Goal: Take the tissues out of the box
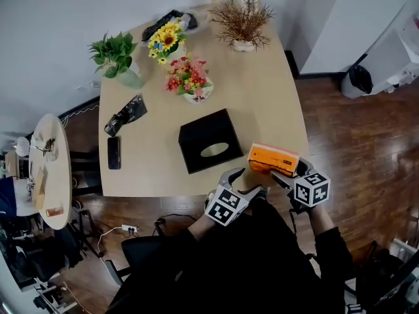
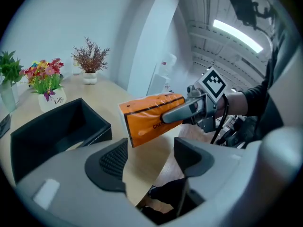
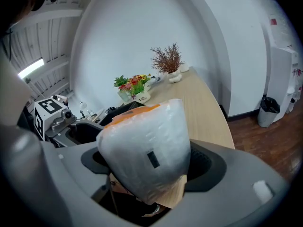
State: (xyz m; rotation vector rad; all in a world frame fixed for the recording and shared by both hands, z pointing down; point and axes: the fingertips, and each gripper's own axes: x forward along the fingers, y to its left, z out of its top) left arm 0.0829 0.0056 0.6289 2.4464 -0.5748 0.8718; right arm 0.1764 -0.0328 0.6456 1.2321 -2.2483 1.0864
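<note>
An orange plastic-wrapped tissue pack [image 1: 273, 158] hangs over the table's near right corner, with my right gripper [image 1: 288, 175] shut on its end. The right gripper view shows the pack's white end [image 3: 144, 152] wedged between the jaws. In the left gripper view the tissue pack [image 2: 149, 117] floats ahead, held by the other gripper's finger. The black tissue box [image 1: 210, 140] sits open on the table centre, also seen as the black box [image 2: 52, 136] at left. My left gripper [image 1: 245, 183] stands open at the table's near edge, nothing between its pads [image 2: 111, 160].
The wooden table [image 1: 262, 97] carries a flower pot [image 1: 190, 80], a sunflower bunch [image 1: 165, 39], a green plant [image 1: 118, 57], a dried-twig pot [image 1: 242, 21], a phone [image 1: 113, 152] and a black wrapper [image 1: 127, 114]. A small round table [image 1: 49, 169] stands left.
</note>
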